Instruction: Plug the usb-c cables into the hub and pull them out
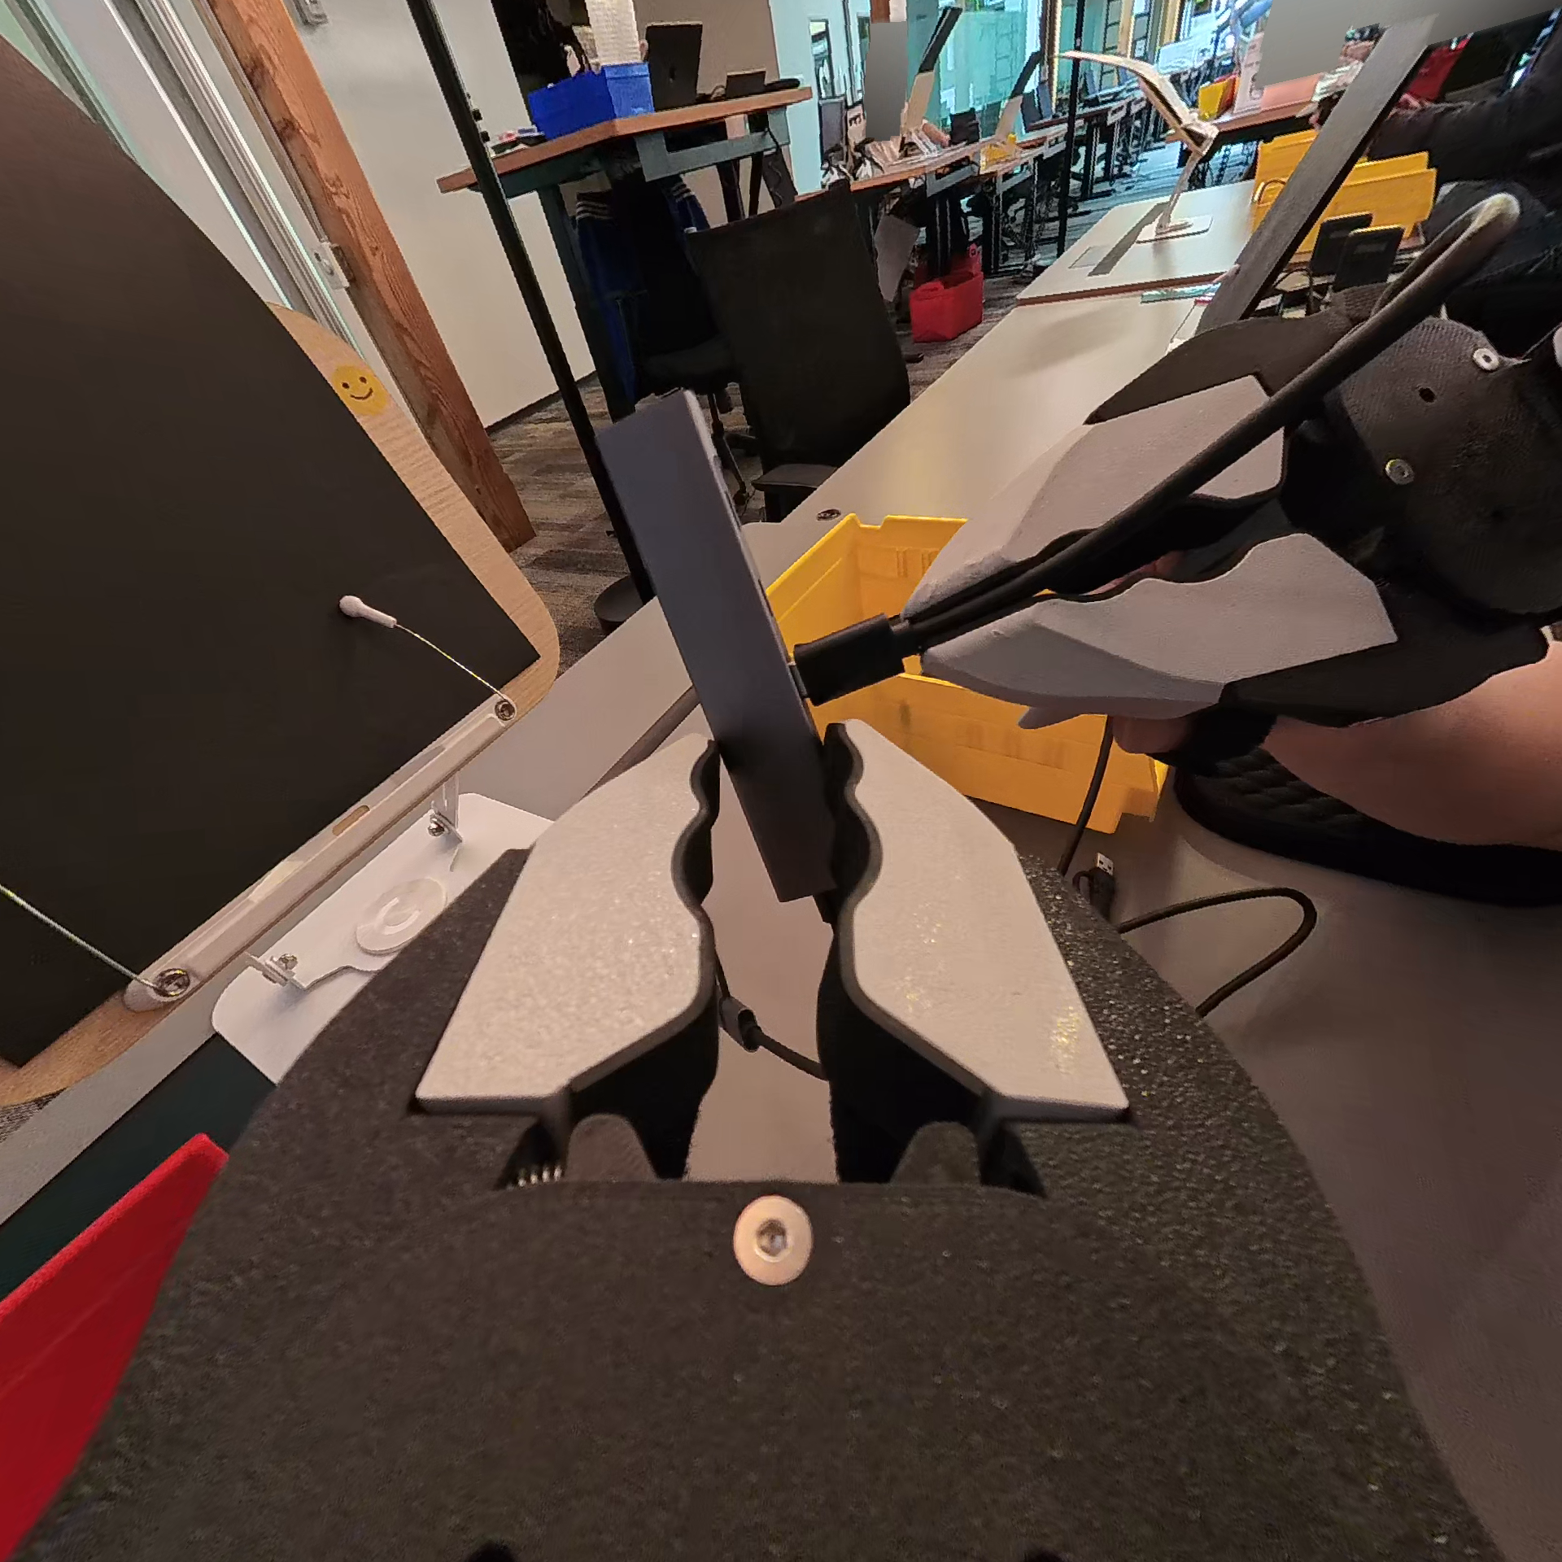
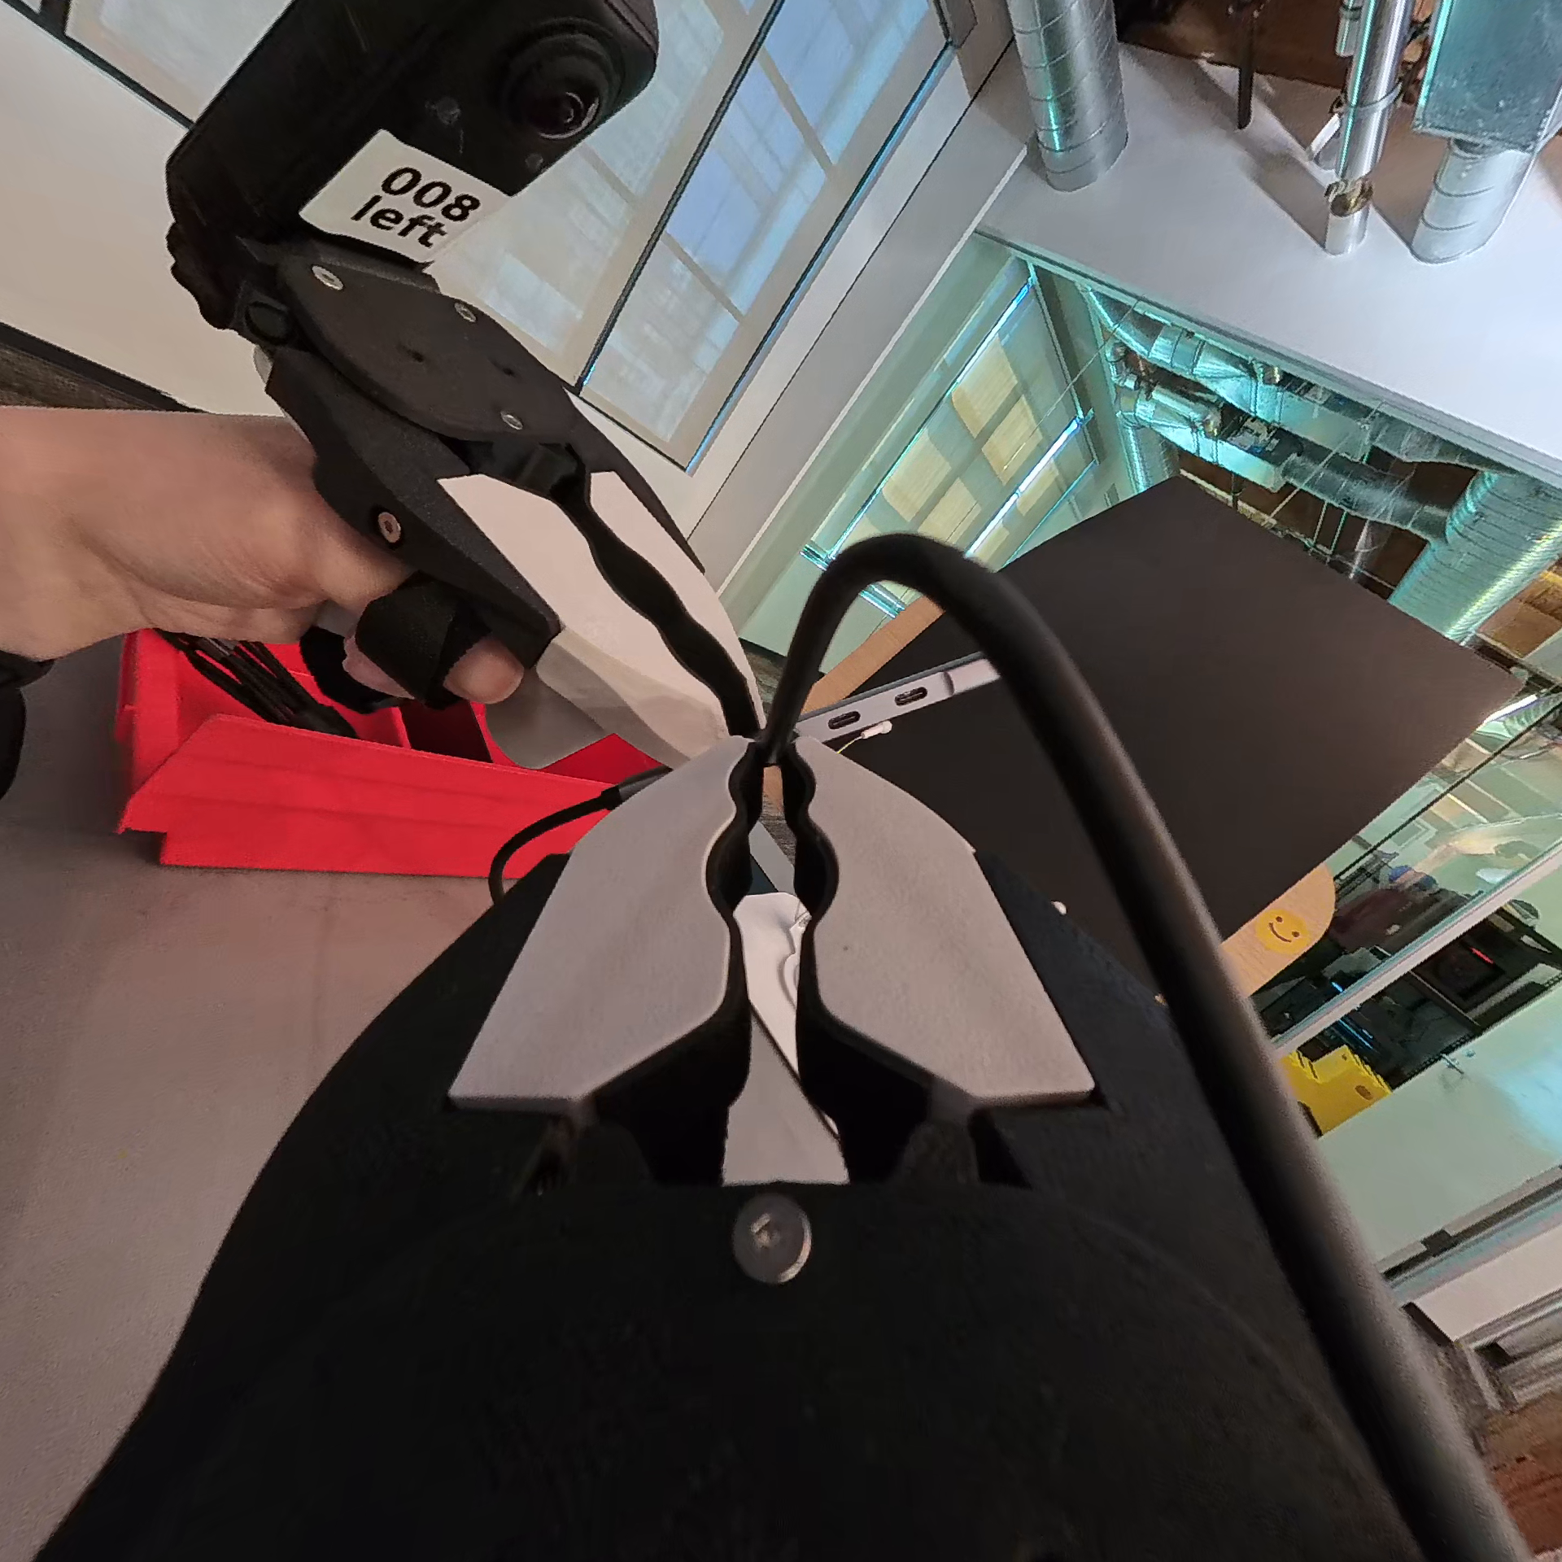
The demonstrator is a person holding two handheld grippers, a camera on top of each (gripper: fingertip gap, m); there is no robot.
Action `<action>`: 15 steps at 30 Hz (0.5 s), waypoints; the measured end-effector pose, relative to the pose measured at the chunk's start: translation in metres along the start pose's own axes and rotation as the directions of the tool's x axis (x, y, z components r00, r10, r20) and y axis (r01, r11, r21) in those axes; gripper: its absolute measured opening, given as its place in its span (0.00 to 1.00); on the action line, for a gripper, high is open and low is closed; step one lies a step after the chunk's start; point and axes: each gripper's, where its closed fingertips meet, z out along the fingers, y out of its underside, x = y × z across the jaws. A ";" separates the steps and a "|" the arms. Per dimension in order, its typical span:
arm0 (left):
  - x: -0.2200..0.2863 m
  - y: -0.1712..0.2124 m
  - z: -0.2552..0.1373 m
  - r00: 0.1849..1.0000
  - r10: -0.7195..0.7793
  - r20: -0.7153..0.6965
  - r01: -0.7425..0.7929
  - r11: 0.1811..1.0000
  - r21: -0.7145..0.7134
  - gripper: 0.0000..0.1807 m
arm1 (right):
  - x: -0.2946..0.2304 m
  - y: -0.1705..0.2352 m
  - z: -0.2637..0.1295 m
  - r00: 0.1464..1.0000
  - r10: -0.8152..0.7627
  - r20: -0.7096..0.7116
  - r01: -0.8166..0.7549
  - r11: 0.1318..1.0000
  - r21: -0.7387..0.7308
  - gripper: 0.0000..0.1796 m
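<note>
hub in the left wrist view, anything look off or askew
Nothing damaged. The hub is lifted off the desk and tilted, clamped at its lower end by the left tool. The right tool holds a black usb-c cable whose plug meets the hub's side edge.

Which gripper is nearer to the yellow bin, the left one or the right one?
Right. The right gripper, shut on the black cable, hangs just over the yellow bin. The left gripper, clamping the hub, sits beside the bin, nearer the camera.
</note>
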 end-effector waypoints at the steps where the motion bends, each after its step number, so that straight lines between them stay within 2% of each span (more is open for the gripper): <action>1: 0.000 0.000 0.000 1.000 0.002 0.001 -0.002 1.000 -0.001 0.13 | 0.000 0.000 0.000 1.000 0.002 0.001 -0.002 1.000 0.000 0.03; 15: -0.002 0.001 0.000 1.000 0.010 0.015 -0.010 1.000 -0.006 0.13 | -0.001 0.002 0.001 1.000 0.001 -0.001 -0.001 1.000 0.001 0.03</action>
